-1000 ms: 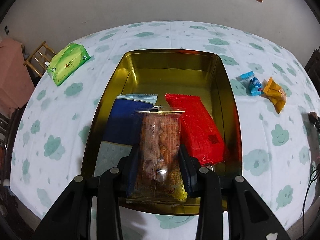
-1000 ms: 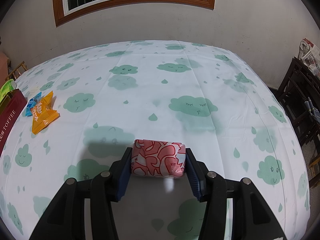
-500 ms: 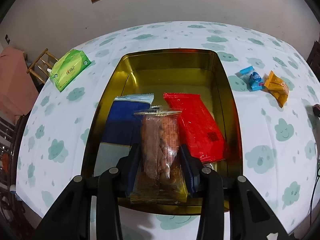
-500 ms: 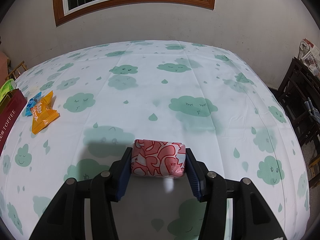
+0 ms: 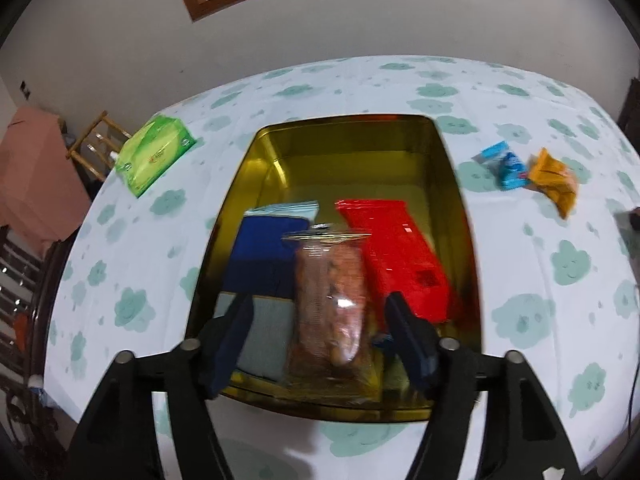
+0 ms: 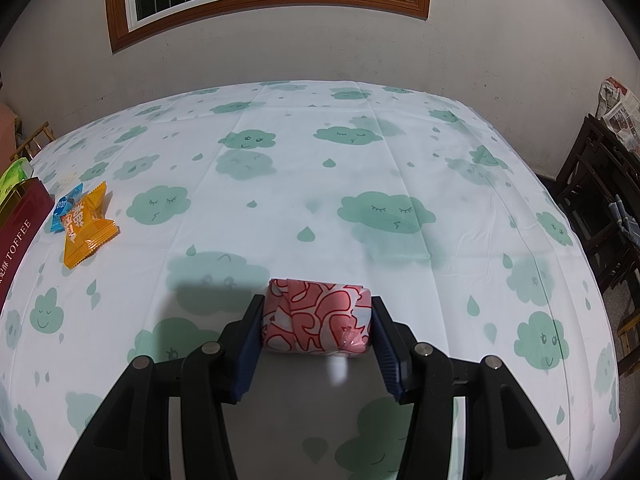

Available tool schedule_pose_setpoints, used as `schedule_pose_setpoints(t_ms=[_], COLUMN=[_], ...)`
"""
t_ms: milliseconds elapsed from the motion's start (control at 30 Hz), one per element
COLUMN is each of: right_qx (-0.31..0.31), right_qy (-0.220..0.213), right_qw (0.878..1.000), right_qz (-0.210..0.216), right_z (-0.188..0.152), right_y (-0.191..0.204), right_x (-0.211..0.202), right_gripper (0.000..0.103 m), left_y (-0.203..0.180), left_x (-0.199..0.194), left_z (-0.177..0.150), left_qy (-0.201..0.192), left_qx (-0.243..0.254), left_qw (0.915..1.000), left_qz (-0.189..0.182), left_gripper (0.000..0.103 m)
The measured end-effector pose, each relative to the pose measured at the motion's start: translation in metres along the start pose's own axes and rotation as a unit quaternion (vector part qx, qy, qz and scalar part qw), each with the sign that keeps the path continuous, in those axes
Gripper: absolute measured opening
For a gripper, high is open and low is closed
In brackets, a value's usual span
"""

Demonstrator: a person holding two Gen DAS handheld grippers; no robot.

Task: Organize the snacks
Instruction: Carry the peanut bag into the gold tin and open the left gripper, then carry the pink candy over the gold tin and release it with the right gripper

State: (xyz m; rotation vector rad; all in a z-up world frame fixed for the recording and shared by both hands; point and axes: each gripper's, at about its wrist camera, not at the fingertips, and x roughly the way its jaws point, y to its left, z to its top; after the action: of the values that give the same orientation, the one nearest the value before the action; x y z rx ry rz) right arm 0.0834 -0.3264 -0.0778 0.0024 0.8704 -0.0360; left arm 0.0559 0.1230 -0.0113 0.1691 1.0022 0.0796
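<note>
A gold tin tray [image 5: 452, 184] holds a blue packet [image 5: 266, 254], a red packet [image 5: 400, 248] and a clear packet of orange biscuits [image 5: 332, 300] between them. My left gripper [image 5: 318, 328] is open above the tray's near end, its fingers apart from the biscuit packet on both sides. My right gripper [image 6: 316, 320] is shut on a pink-and-red patterned packet [image 6: 316, 318], low over the tablecloth. A blue candy [image 5: 506, 164] and an orange packet [image 5: 554, 182] lie right of the tray; they also show in the right wrist view as blue candy [image 6: 66, 206] and orange packet [image 6: 86, 228].
A green tissue pack [image 5: 154, 152] lies on the cloud-print tablecloth [image 6: 320, 184] left of the tray. A dark red toffee box [image 6: 16, 236] stands at the left edge of the right wrist view. Dark wooden chairs [image 6: 600, 192] stand off the table's right side.
My left gripper has opened and let go of the biscuit packet, which now lies in the tray, and the gripper has drawn back and up. My right gripper has not moved.
</note>
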Motion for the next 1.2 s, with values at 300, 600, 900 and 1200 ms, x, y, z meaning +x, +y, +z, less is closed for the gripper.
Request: schedule_pose_setpoints(t_ms=[300, 600, 900, 1200], right_qx=[0.001, 0.004, 0.022, 0.036], right_qy=[0.0, 0.004, 0.018, 0.019], right_qw=[1.0, 1.0, 0.999, 0.998], right_qz=[0.002, -0.004, -0.026, -0.047], right_z=[0.0, 0.001, 0.004, 0.006], right_y=[0.0, -0.002, 0.001, 0.005], right_x=[0.0, 0.0, 0.0, -0.006], right_gripper=[0.052, 0.05, 0.049, 0.048], left_y=[-0.005, 0.006, 0.016, 0.016], left_x=[-0.02, -0.027, -0.023, -0.023], left_z=[-0.002, -0.005, -0.019, -0.028], left_qy=[-0.017, -0.016, -0.002, -0.002], left_qx=[-0.005, -0.033, -0.055, -0.058], left_qw=[0.9997, 0.9991, 0.998, 0.9977], left_qz=[-0.018, -0.02, -0.031, -0.036], left_gripper=[0.067, 0.077, 0.084, 0.088])
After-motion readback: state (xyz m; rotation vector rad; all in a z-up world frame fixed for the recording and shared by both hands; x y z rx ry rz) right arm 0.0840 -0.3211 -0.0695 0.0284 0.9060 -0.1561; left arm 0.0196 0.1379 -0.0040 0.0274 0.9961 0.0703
